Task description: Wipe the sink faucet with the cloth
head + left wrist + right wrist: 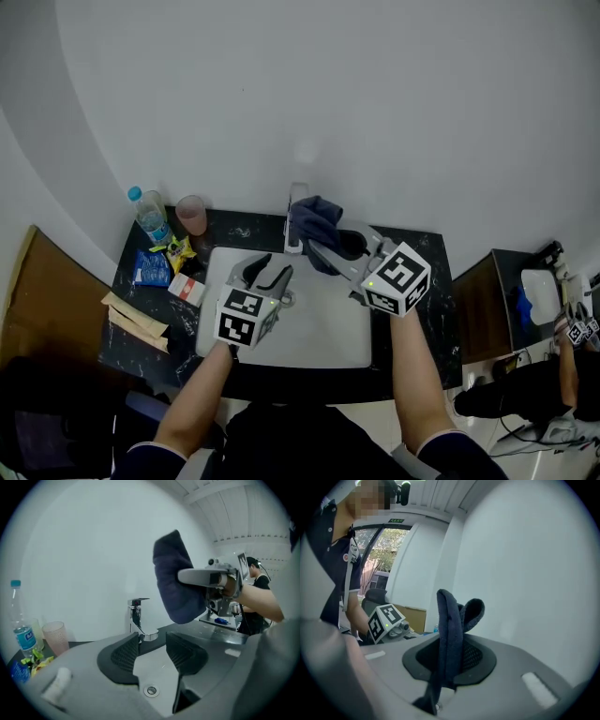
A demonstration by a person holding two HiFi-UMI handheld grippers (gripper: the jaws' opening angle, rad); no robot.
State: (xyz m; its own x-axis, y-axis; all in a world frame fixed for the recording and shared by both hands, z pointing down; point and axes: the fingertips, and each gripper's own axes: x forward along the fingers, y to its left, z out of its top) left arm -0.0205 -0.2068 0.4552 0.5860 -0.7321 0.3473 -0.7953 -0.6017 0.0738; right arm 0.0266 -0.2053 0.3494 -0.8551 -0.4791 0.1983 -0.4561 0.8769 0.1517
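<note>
The right claw (451, 658) clamps the dark blue cloth (449, 620), held up near the faucet (137, 616). The left claw (152, 651) gapes empty over the white sink (323, 337), set in the black desk (433, 309) bearing a bottle (150, 216).

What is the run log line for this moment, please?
left gripper: jaws open, empty, facing chrome sink faucet | right gripper: jaws shut on dark blue cloth | cloth: raised beside faucet, contact unclear
</note>
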